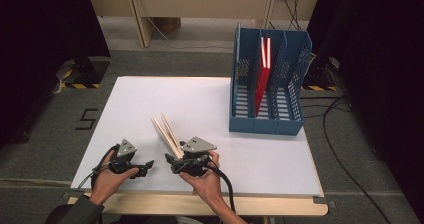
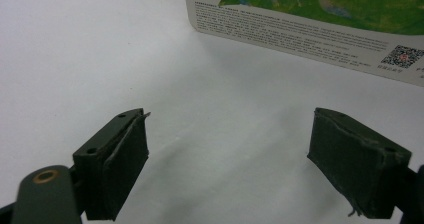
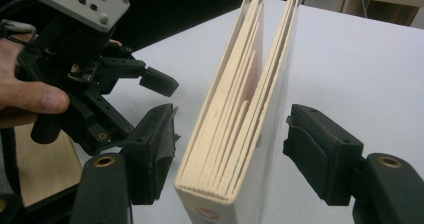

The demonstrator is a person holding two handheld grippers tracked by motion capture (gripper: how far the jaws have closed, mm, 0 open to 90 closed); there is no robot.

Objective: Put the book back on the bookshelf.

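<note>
One cream board book with thick pages (image 3: 240,109) stands on its edge on the white tabletop (image 1: 210,99), pages fanned — right tongs (image 3: 227,151) straddle it, jaws apart, pads off the covers. Left tongs (image 2: 240,159) wide apart, nothing between them. One blue three-slot file rack (image 1: 267,84) holds one red book (image 1: 262,74) — middle slot.

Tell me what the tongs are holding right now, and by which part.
Nothing is held. The right tongs straddle the standing book near its spine end, pads clear of both covers. The left tongs are open over bare table.
</note>
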